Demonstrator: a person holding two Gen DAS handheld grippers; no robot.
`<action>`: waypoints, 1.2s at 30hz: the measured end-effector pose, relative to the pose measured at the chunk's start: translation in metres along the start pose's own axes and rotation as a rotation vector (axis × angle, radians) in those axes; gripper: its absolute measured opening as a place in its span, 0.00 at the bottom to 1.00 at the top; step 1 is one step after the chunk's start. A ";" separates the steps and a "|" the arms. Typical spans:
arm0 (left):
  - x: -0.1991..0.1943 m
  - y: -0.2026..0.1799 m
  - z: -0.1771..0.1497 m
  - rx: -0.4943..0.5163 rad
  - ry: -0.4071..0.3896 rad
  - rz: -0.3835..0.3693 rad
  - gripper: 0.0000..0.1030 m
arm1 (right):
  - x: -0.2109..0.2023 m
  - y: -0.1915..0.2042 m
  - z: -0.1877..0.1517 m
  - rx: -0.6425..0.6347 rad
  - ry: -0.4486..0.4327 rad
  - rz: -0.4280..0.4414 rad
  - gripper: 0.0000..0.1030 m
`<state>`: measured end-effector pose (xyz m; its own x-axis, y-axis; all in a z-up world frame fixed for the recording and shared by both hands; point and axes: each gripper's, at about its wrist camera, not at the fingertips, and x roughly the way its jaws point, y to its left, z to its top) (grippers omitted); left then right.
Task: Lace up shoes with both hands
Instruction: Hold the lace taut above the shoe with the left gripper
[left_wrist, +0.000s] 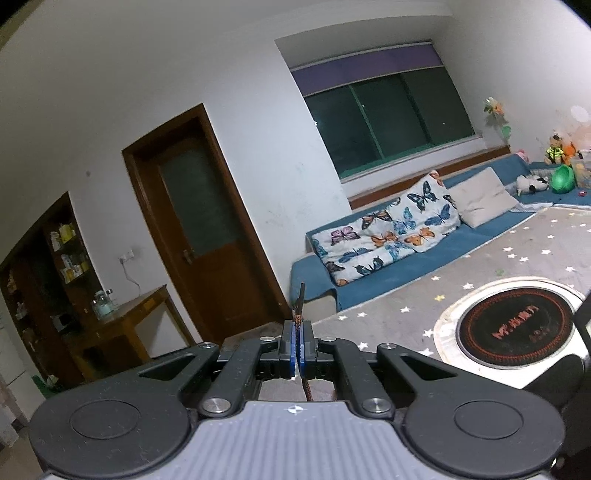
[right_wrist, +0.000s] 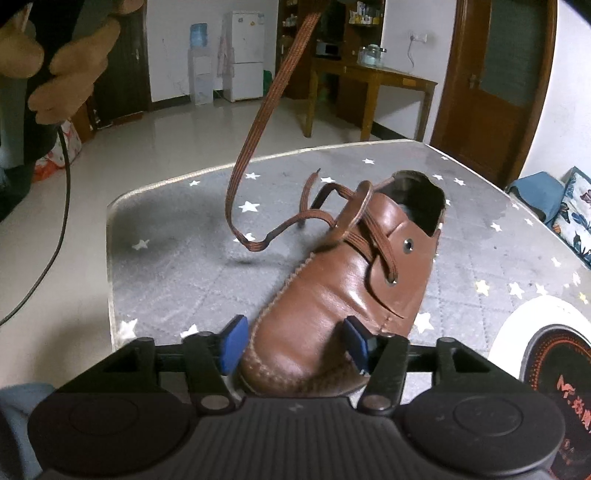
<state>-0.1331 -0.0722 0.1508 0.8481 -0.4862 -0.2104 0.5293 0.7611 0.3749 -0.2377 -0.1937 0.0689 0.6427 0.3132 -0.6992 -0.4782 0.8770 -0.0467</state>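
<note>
Two tools working: my left hand-held gripper (left_wrist: 297, 345) is clenching the lace (right_wrist: 258, 122); my right hand-held gripper (right_wrist: 295, 341) is straddling the shoe (right_wrist: 332, 295), released.

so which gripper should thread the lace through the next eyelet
Left. The left gripper is shut on the lace; the right gripper straddles the shoe toe, steadying it.
</note>
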 end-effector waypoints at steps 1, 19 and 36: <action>0.000 -0.001 -0.001 0.000 0.005 -0.004 0.02 | 0.000 -0.004 -0.001 0.017 0.001 0.010 0.55; 0.002 -0.008 -0.010 -0.005 0.030 -0.042 0.02 | -0.015 -0.030 -0.007 0.055 0.055 -0.041 0.54; 0.000 -0.017 -0.013 -0.004 0.037 -0.068 0.02 | -0.024 -0.046 -0.007 0.130 0.027 -0.067 0.54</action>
<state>-0.1421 -0.0798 0.1326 0.8107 -0.5204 -0.2683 0.5854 0.7287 0.3553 -0.2348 -0.2440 0.0828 0.6538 0.2437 -0.7164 -0.3518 0.9361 -0.0026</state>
